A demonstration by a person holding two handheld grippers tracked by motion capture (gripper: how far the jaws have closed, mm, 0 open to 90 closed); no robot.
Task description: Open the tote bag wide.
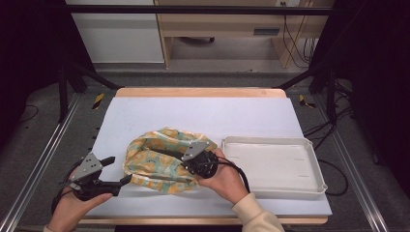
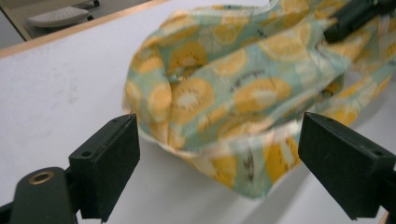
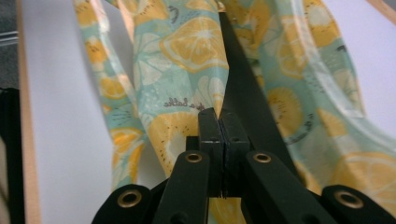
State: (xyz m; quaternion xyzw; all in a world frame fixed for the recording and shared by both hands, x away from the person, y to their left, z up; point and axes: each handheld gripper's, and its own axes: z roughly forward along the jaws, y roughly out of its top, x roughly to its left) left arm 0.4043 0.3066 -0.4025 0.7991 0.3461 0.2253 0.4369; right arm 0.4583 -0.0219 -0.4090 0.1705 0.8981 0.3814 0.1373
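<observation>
We saw right gripper [image 1: 189,164] clenched on lemon-print cloth [image 1: 157,162], jaws pressed together with fabric pinched, left gripper [image 1: 118,171] released, jaws wide at cloth's near-left edge, cloth bunched mid-table on white mat [image 1: 203,113], white tray [image 1: 273,164] just right of it.

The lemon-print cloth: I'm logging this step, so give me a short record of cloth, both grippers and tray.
cloth: lemon-print fabric, bunched on the white mat
right gripper: jaws shut on the cloth
left gripper: jaws open, at the cloth's left edge, not gripping
tray: white, right of the cloth, nothing in it
</observation>
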